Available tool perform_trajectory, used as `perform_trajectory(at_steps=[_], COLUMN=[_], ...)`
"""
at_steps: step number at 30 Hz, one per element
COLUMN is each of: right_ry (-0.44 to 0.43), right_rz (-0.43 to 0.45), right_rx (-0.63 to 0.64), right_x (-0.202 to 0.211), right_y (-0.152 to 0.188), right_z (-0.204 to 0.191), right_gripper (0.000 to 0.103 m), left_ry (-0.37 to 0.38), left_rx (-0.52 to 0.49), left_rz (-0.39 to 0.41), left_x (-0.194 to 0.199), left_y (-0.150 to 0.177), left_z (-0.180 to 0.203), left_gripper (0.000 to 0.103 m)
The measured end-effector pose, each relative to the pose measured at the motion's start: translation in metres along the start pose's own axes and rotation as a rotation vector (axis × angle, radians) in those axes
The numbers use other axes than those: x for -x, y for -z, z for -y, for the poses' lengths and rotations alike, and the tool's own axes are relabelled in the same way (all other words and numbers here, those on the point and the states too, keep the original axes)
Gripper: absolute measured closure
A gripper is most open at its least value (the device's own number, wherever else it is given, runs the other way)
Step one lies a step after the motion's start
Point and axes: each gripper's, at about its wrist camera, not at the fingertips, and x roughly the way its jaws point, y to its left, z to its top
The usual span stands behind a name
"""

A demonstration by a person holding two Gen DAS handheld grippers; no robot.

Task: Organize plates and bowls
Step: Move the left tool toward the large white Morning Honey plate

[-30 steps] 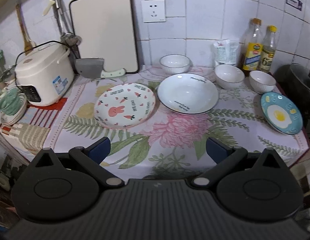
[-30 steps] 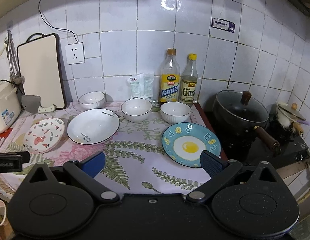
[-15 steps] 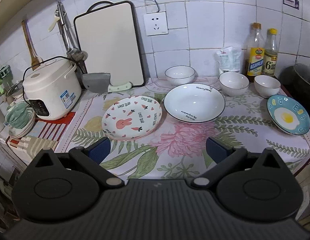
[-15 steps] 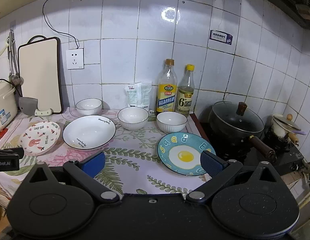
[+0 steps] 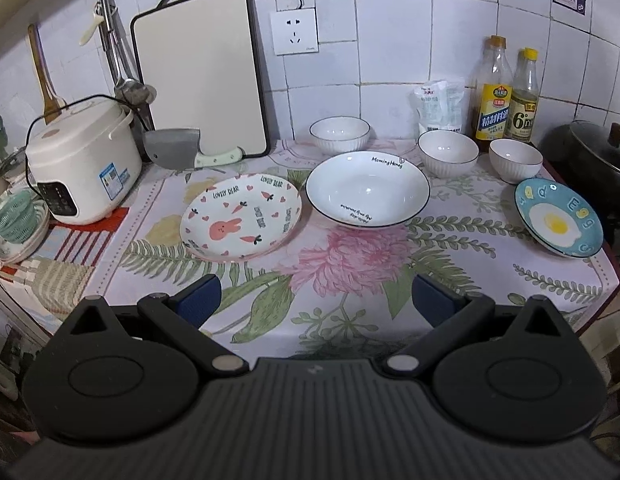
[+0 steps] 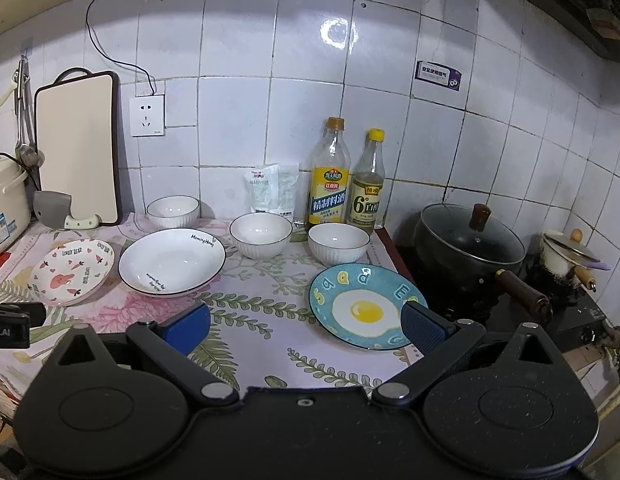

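On the floral cloth (image 5: 350,264), near the right gripper (image 6: 305,324), the egg plate (image 6: 360,306) lies flat; both grippers, left gripper (image 5: 316,298) included, are spread and empty. Glazed ceramic likely slippery, brittle: pinch its raised rim.

White tiled wall (image 6: 301,112) with socket (image 6: 147,115); floral cloth (image 5: 350,264) covers counter

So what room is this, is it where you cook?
Yes, most likely a small home kitchen: a rice cooker and cleaver sit on the counter, and a lidded black pot stands on the stove by a tiled wall.
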Motion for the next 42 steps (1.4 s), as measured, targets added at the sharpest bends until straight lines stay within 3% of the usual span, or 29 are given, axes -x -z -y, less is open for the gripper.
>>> perform_trajectory(at_steps=[16, 23, 27, 33, 35, 42], right_ry=[0.058, 0.004, -0.101, -0.322, -0.396, -0.535], right_rz=[0.012, 0.087, 0.151, 0.122, 0.107, 0.097], right_rx=[0.065, 0.033, 0.039, -0.062, -0.099, -0.115], right_x=[-0.006, -0.004, -0.009, -0.040, -0.059, -0.133], right_y=[0.011, 0.015, 0.008, -0.019, -0.022, -0.018], right_z=[-0.005, 0.001, 0.002, 0.005, 0.002, -0.026], right_gripper=[0.000, 0.000, 0.000, 0.000, 0.001, 0.001], left_ry=[-0.017, 0.012, 0.038, 0.116, 0.131, 0.172], left_rx=[-0.035, -0.027, -0.017, 0.094, 0.100, 0.192], left_rz=[0.012, 0.000, -0.004, 0.035, 0.041, 0.015], left_x=[-0.005, -0.008, -0.010, -0.019, -0.028, -0.088], left_y=[0.006, 0.004, -0.006, -0.031, -0.036, -0.039], left_z=[0.002, 0.001, -0.002, -0.019, -0.019, -0.018], left_gripper=[0.000, 0.000, 0.000, 0.002, 0.003, 0.003])
